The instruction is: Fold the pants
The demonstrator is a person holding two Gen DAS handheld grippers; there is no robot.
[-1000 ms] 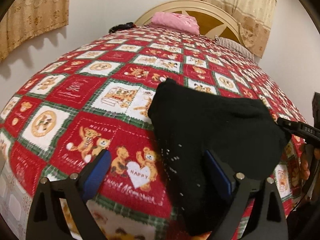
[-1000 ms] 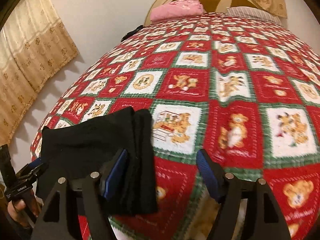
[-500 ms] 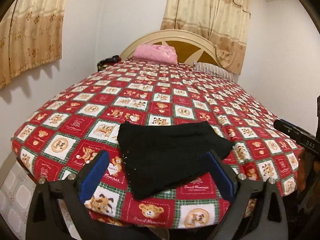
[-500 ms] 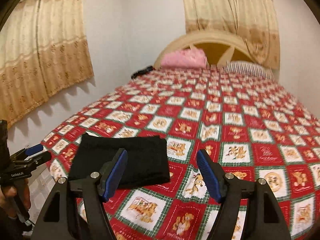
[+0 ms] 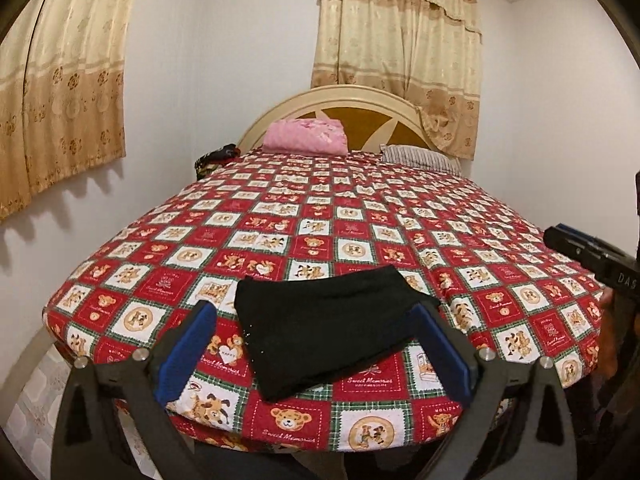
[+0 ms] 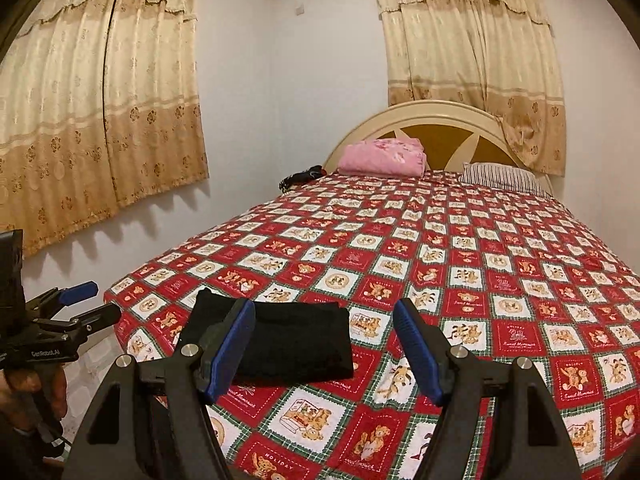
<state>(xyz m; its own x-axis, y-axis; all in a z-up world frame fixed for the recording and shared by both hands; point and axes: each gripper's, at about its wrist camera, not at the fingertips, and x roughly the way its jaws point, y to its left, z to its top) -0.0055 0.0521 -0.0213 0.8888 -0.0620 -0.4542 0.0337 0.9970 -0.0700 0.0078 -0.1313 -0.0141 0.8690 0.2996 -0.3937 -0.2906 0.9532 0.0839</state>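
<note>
Bed (image 5: 500, 216): double, red-and-green teddy-bear patchwork cover, curved cream headboard (image 5: 344, 96) at the head end; it carries everything listed below.

Curtains (image 6: 120, 100): beige, floral border, hanging on two walls.

Pink folded blanket (image 5: 305, 136) and striped pillow (image 5: 420, 158): at the head end, against the headboard.

Black pants (image 5: 324, 328): lying flat as a compact folded bundle near the foot edge, toward the bed's left corner. Layers are stacked, edges roughly squared. I judge the folding finished or all but finished; at most a last tidy remains.

My left gripper (image 5: 316, 340): blue pads spread wide, nothing between them; it hangs off the foot edge, clear of the pants.

My right gripper (image 6: 324, 344): pads likewise wide apart and empty, off the foot edge, not touching the cloth.

Small dark item (image 6: 302, 176): at the head end's left side; too small to identify.
</note>
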